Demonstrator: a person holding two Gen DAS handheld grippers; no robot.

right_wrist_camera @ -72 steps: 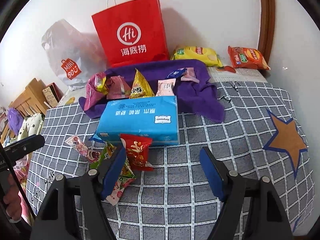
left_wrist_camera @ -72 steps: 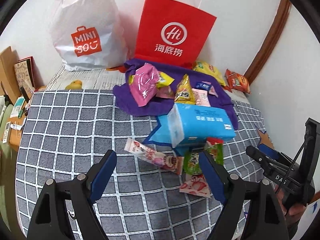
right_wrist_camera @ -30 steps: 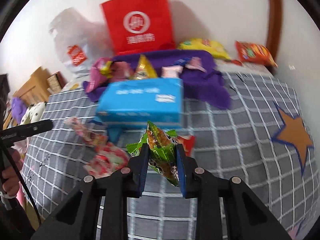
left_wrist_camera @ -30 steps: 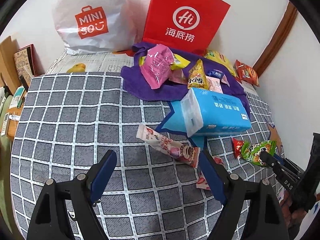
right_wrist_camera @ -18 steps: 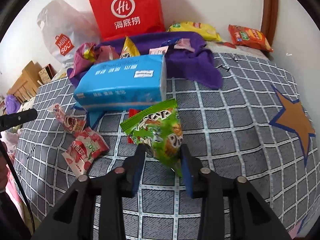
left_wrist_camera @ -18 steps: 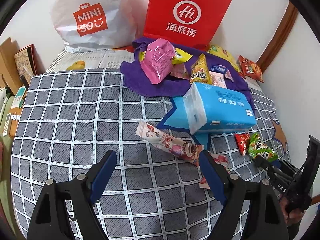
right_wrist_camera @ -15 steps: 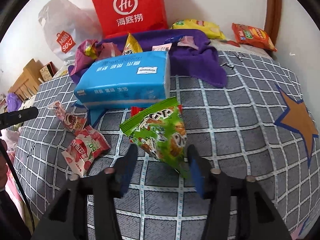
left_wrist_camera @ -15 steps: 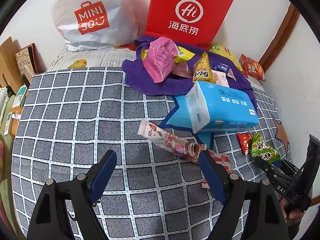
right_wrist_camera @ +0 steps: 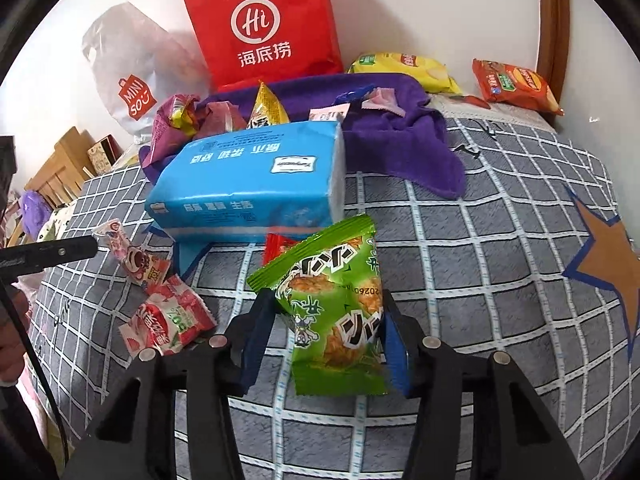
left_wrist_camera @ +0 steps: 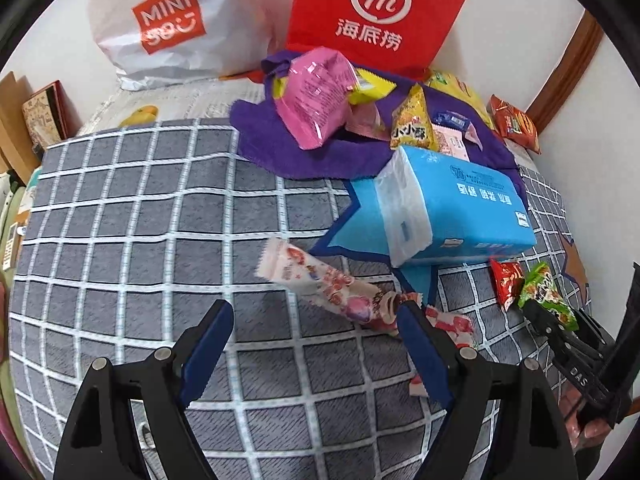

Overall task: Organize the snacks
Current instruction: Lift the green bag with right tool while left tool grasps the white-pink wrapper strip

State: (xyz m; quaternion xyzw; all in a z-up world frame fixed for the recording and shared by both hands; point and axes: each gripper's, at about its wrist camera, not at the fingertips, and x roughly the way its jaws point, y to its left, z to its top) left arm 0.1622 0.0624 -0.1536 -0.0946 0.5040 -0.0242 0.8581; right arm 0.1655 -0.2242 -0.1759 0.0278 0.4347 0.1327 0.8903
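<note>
A green snack packet [right_wrist_camera: 336,312] lies on the grey checked cloth between the fingers of my right gripper [right_wrist_camera: 326,316], whose jaws stand a little apart around it; it also shows in the left wrist view [left_wrist_camera: 546,296]. A small red packet [right_wrist_camera: 280,250] lies just behind it. My left gripper [left_wrist_camera: 316,344] is open and empty above the cloth, just short of a long pink-and-white packet [left_wrist_camera: 324,284]. A red-and-white strawberry packet [right_wrist_camera: 168,320] lies to the left. More snacks lie on a purple towel [right_wrist_camera: 400,140].
A blue tissue pack [right_wrist_camera: 256,184] lies mid-table. A red paper bag [right_wrist_camera: 264,24] and a white Miniso bag [left_wrist_camera: 168,24] stand against the back wall. Yellow [right_wrist_camera: 404,66] and orange [right_wrist_camera: 514,84] chip bags lie far right. The wall is close on the right.
My right gripper had shut on the green packet and lifted it, then lowered it onto the cloth and spread its jaws. The left gripper stayed open and hardly moved.
</note>
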